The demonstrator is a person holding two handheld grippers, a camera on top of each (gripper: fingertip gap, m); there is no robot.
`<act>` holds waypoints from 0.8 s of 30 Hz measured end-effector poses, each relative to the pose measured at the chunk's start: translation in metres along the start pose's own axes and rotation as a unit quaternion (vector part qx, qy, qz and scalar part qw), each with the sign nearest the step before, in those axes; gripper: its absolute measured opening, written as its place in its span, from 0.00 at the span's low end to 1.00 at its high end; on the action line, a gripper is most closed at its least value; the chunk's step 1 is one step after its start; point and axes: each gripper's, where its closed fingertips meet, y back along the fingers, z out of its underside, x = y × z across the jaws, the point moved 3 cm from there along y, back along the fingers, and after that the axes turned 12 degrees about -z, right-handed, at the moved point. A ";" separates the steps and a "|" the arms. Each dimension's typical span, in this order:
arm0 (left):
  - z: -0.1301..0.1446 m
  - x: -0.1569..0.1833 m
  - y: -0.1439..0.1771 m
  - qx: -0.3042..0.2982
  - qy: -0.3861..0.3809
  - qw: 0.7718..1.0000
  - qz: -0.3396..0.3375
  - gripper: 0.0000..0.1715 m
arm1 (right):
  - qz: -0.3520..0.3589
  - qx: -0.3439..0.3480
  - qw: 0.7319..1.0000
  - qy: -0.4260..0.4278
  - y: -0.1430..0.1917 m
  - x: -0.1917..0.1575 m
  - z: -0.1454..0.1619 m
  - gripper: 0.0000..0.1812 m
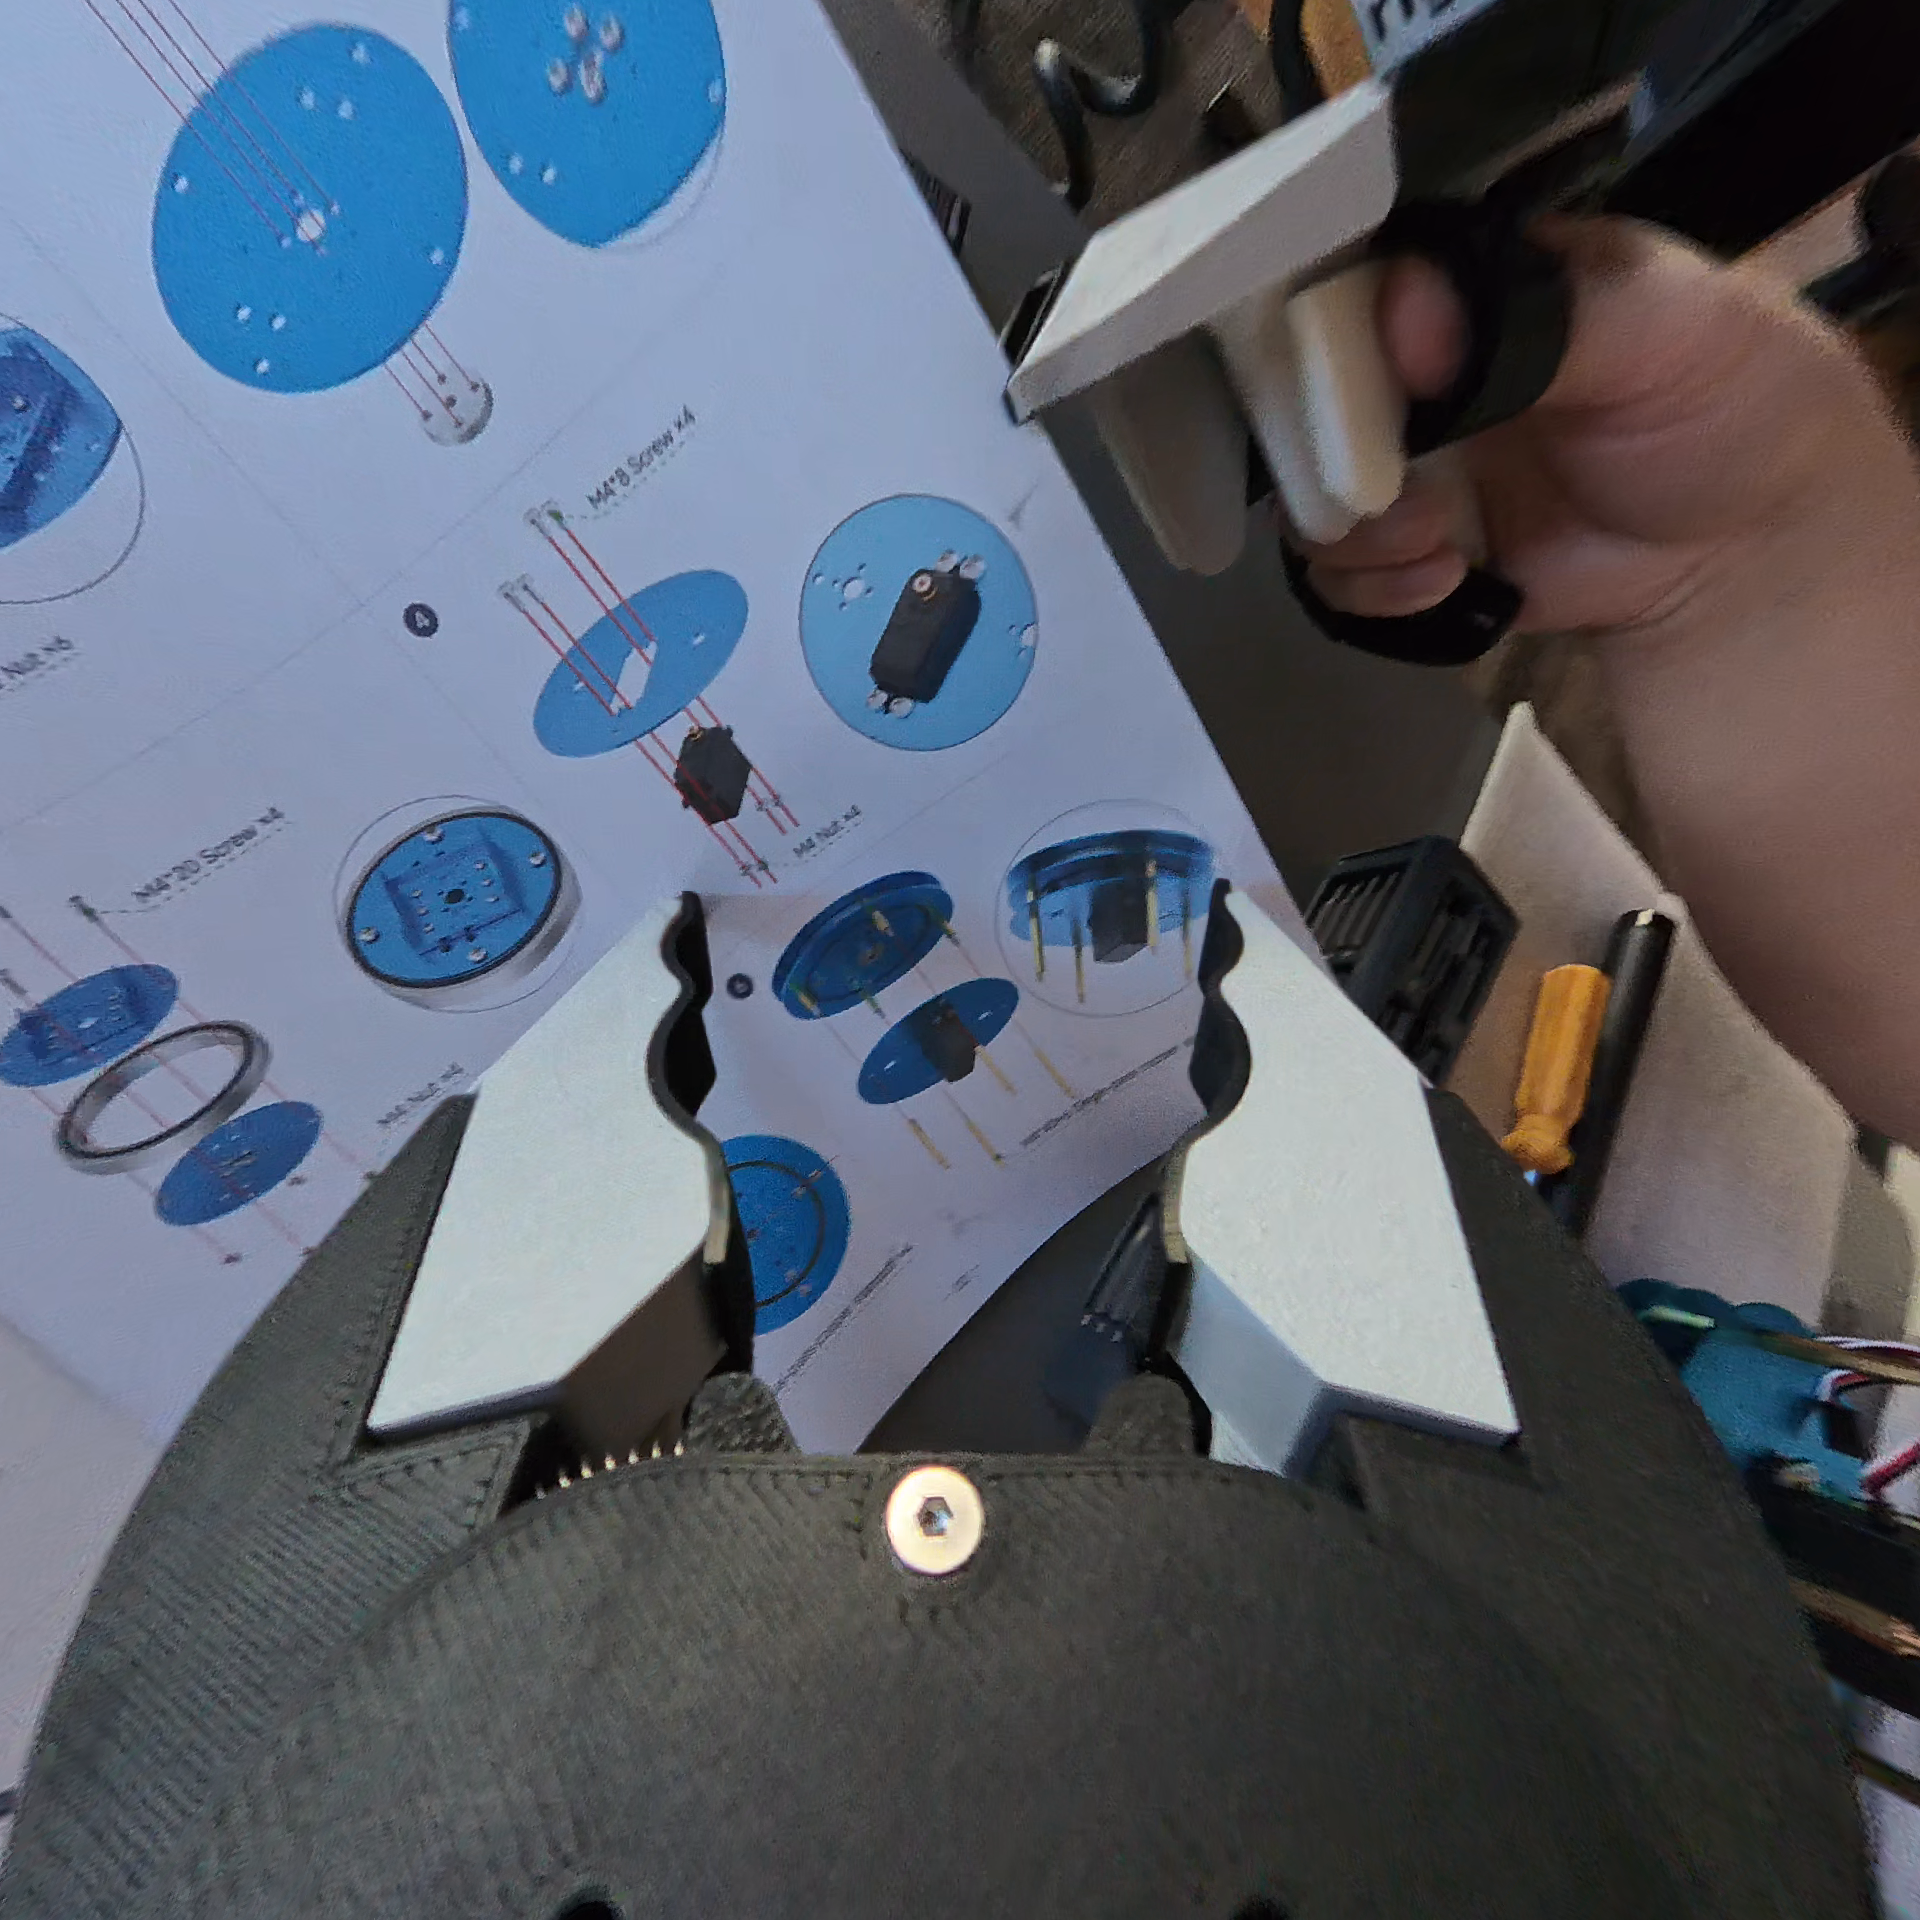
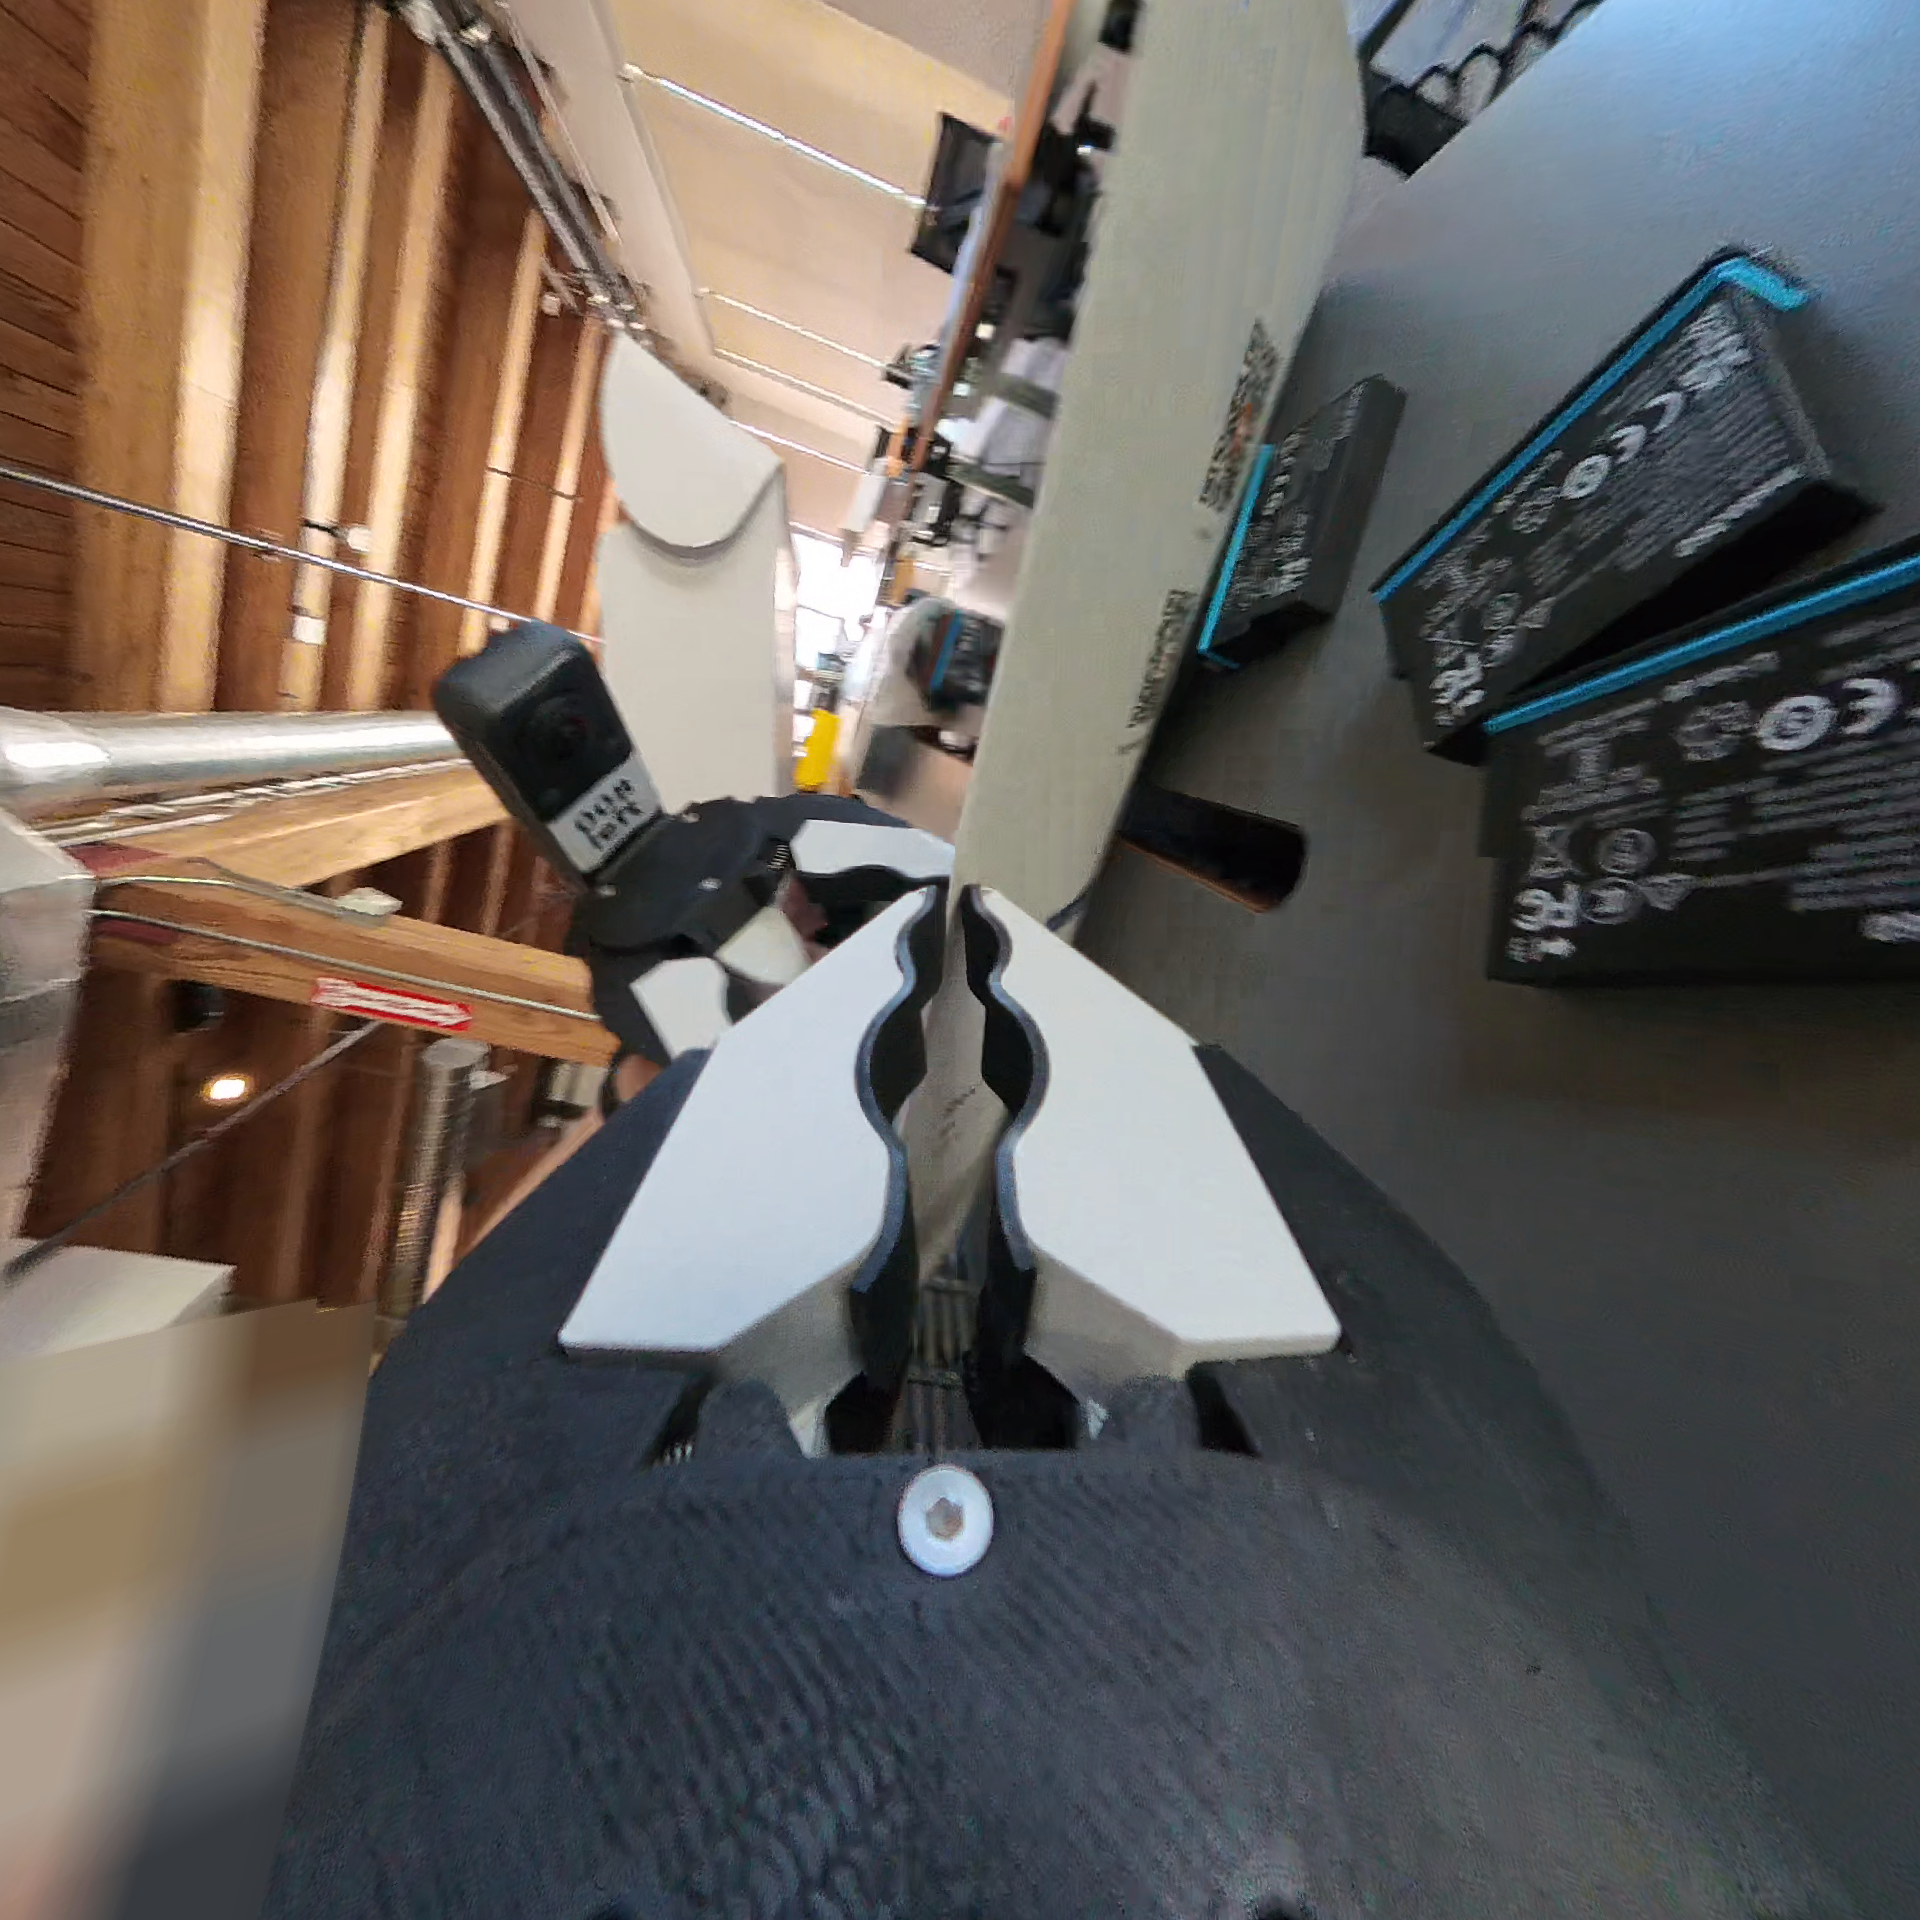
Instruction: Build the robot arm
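A white instruction sheet [image 1: 436, 582] printed with blue disc and screw diagrams is held up in front of me. My left gripper [image 1: 954, 904] is open, its fingers spread in front of the sheet's lower edge and holding nothing. My right gripper [image 2: 948, 904] is shut on the sheet [image 2: 1091, 520], which runs edge-on between its fingers. In the left wrist view the right gripper [image 1: 1049, 384] pinches the sheet's right edge, with a hand [image 1: 1662, 499] on its handle. The left gripper [image 2: 779, 925] shows in the right wrist view, open beside the sheet.
An orange-handled screwdriver [image 1: 1558, 1060], a black pen-like tool [image 1: 1626, 1049], a black slotted block [image 1: 1413, 945] and a blue part with wires [image 1: 1756, 1392] lie at the right. Black boxes with blue edges [image 2: 1600, 499] lie on a grey surface [image 2: 1455, 1143]. My right fingertips sit around 8 centimetres from my left ones. The right gripper is farther from the orange-handled screwdriver [image 1: 1558, 1060], some 25 centimetres, than the left, some 20 centimetres.
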 end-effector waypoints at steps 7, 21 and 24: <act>-0.015 0.022 -0.002 0.004 0.105 0.993 0.048 0.43 | 0.018 0.013 1.000 0.022 0.016 0.004 0.008 0.00; -0.014 0.039 -0.029 -0.061 0.008 0.995 -0.078 0.43 | -0.034 0.058 0.998 -0.014 0.033 0.008 0.005 0.01; -0.012 0.039 -0.028 -0.057 0.028 0.997 -0.050 0.42 | -0.034 0.057 0.998 -0.012 0.033 0.008 0.006 0.01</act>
